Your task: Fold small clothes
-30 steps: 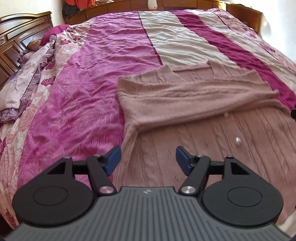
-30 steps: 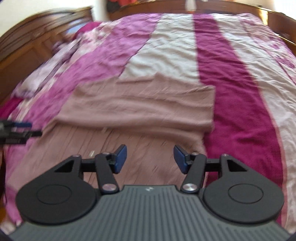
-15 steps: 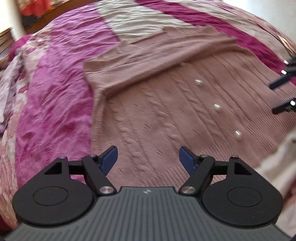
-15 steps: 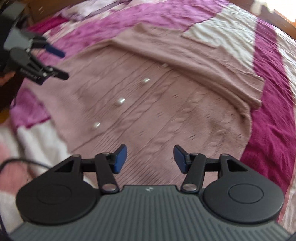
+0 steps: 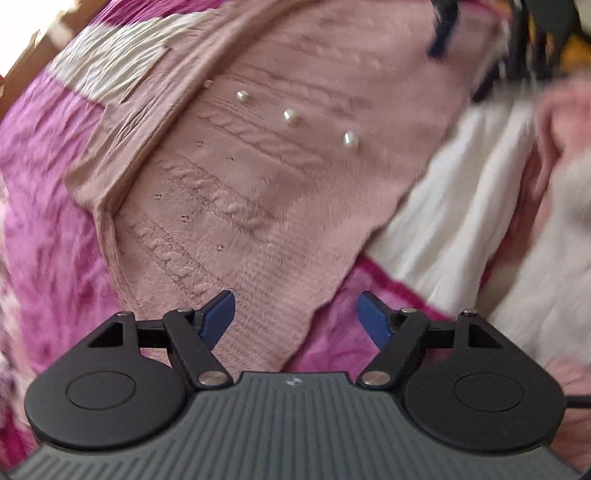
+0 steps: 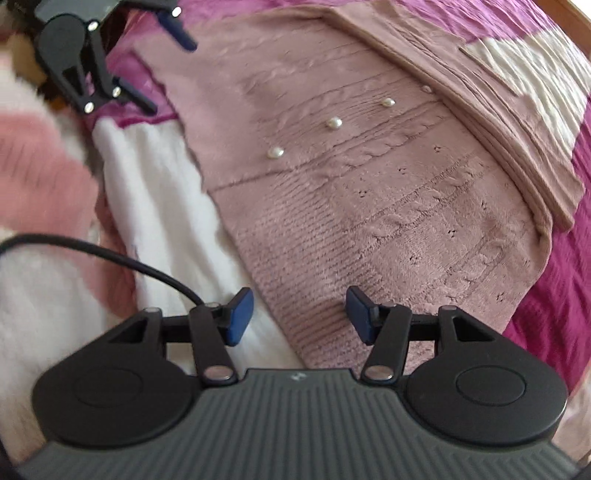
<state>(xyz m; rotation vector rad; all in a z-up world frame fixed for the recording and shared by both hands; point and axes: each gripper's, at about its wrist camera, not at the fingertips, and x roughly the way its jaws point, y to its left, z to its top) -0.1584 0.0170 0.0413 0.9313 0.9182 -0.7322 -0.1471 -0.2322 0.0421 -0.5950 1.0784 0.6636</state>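
A dusty-pink cable-knit sweater (image 5: 258,184) (image 6: 369,203) with pearl buttons (image 5: 291,116) (image 6: 334,122) lies flat on the bed. Its sleeves are folded across the far end (image 6: 480,110). My left gripper (image 5: 295,317) hovers open over one corner of the ribbed hem, with the knit under its left finger and nothing pinched. My right gripper (image 6: 300,315) hangs open over the other hem corner, where the knit edge lies below the gap. Each gripper shows in the other's view: the right one (image 5: 443,33) blurred, the left one (image 6: 110,62) open.
The sweater rests on a magenta and cream striped bedspread (image 5: 44,166) (image 6: 554,295). Fluffy white and pink fabric (image 5: 480,203) (image 6: 147,192) lies along the hem side. A black cable (image 6: 110,254) crosses it toward the right gripper.
Both grippers have rolled, tipped downward and moved in toward the sweater's near hem. The views have swung from the length of the bed to the hem corners. Neither has taken hold of anything.
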